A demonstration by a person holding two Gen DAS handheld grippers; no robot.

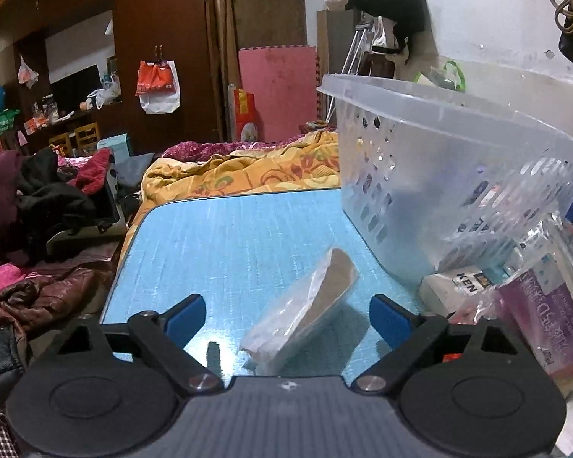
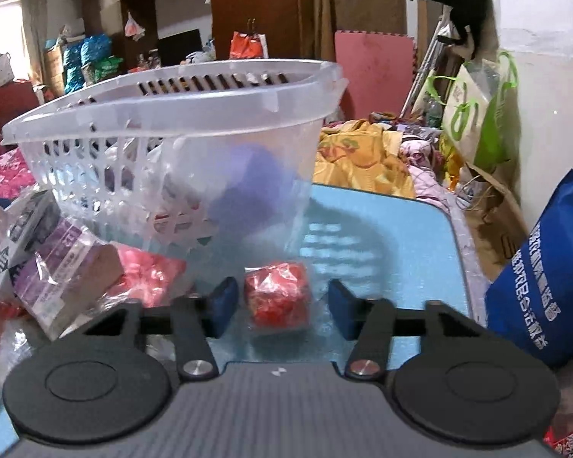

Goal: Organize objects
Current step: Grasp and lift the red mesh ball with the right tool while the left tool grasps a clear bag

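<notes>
A clear plastic basket (image 2: 172,122) at the table's far side already holds a few things (contents blurred), while the left gripper (image 1: 286,315) gapes around a wrapped flat packet (image 1: 305,305) and the right gripper (image 2: 279,307) brackets, without touching, a red wrapped bundle (image 2: 277,295); both remain unpacked.

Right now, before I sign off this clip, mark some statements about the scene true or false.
1. A red packet lies between the right gripper's fingers. True.
2. The basket is opaque black. False: it is clear plastic with slotted walls.
3. The left gripper clamps the tan wrapped item. False: its jaws stand wide apart, and the item lies on the table between them, untouched.
4. The table top is light blue. True.
</notes>
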